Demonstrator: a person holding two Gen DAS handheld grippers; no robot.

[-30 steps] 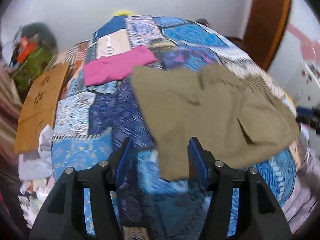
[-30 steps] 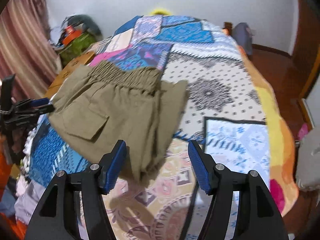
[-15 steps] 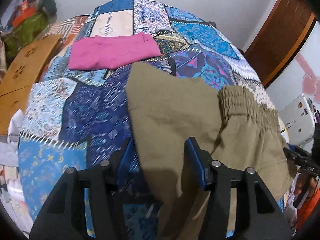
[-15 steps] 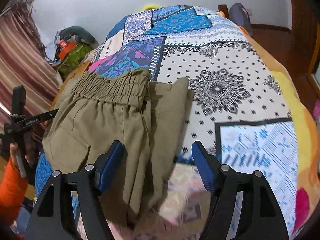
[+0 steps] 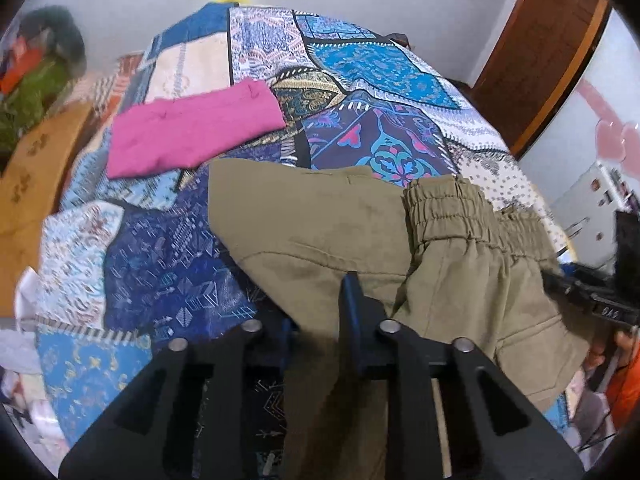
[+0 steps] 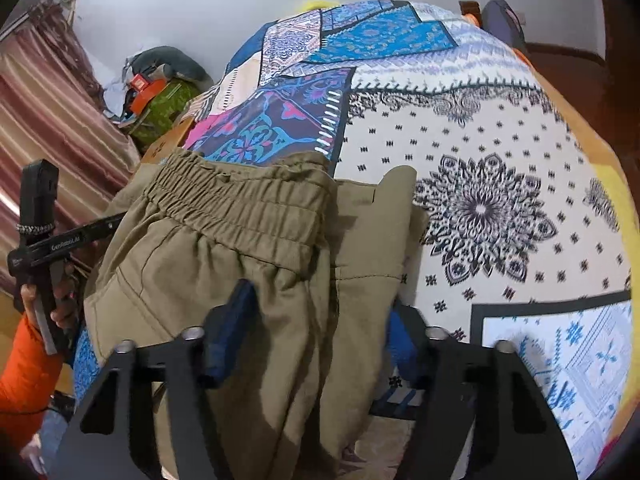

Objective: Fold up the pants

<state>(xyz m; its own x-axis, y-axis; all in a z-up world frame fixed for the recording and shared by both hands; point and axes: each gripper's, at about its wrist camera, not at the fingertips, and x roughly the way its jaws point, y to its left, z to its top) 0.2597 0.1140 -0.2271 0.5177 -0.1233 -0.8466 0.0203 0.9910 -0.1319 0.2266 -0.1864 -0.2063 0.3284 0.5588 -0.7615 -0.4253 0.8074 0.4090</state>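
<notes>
Tool (image 5: 316, 320) tight on pants (image 5: 320, 236)

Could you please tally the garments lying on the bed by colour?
Olive-khaki pants: 1
Pink folded garment: 1
Total: 2

**A bedroom at home**

A bed (image 6: 500, 140) spread with a bright patchwork cover fills both views. Behind it stand plain white walls, a striped curtain (image 6: 52, 120) and a dark wooden door (image 5: 548, 48). Clutter is heaped in the corner (image 6: 160, 88), and a folded pink garment (image 5: 192, 132) lies on the cover.
</notes>
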